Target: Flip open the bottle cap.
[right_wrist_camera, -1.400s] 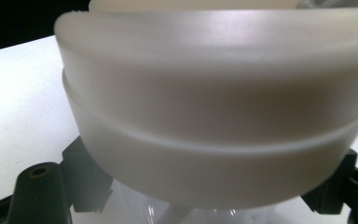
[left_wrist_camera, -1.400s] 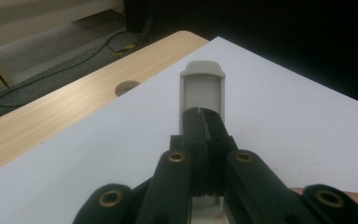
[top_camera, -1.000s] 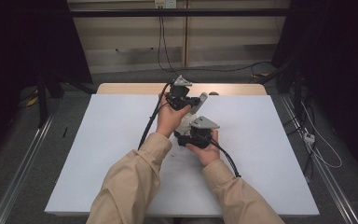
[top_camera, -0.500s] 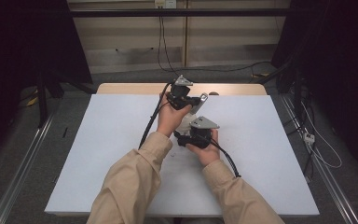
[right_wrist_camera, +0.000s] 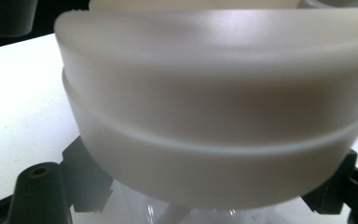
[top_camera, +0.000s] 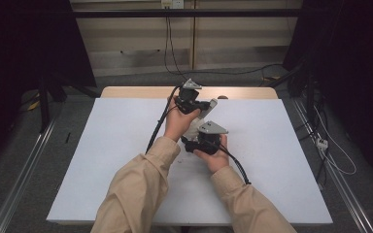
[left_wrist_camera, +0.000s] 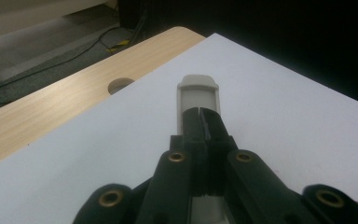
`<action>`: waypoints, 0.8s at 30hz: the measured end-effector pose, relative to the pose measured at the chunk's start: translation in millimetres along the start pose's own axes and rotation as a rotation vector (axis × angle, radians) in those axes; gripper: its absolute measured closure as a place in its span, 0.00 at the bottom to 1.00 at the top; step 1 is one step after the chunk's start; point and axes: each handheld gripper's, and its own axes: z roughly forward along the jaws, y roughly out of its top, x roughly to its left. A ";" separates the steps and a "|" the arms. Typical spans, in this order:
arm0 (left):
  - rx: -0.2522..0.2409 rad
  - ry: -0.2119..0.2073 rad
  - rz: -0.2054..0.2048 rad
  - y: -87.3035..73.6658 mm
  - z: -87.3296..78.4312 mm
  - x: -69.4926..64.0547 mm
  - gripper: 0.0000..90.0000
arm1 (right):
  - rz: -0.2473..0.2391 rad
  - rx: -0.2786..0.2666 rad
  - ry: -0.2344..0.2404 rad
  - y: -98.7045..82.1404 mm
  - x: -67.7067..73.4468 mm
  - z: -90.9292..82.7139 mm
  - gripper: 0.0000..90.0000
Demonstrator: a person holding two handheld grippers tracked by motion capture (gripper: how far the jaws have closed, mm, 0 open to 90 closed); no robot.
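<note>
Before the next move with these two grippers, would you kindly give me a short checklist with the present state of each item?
1. Left gripper grip: jaws closed on a flat beige plastic piece with a rounded end: ok.
2. Right gripper grip: a translucent white plastic part with a ridged rim sits between its jaws, very close to the camera; whether it is clamped: cannot tell.
3. Whether the two held parts are joined or apart: cannot tell.
4. Both hands above the white table mat, away from its edges: ok.
5. Cables trailing from both grippers over the mat, free of snags: ok, as far as the high view shows.
</note>
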 end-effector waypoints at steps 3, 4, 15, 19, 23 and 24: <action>0.008 0.002 0.005 -0.9 1.4 0.0 1.00 | -0.001 0.001 -0.001 0.0 0.4 -0.1 0.21; 0.010 0.003 0.006 -1.2 2.2 -0.2 1.00 | -0.001 0.001 -0.001 0.0 0.5 -0.2 0.21; 0.013 -0.006 0.000 -2.5 4.4 1.7 1.00 | 0.008 0.001 0.001 -0.1 -0.3 -0.2 0.21; 0.009 -0.003 -0.001 -2.5 4.6 0.7 1.00 | 0.010 0.001 0.002 0.0 -0.8 -0.2 0.21; 0.009 -0.001 -0.003 -2.4 4.4 0.9 1.00 | 0.011 0.001 0.001 0.0 -0.7 -0.3 0.21; 0.008 -0.002 -0.007 -2.4 4.3 1.1 1.00 | 0.011 0.000 0.000 0.0 -0.7 -0.4 0.21</action>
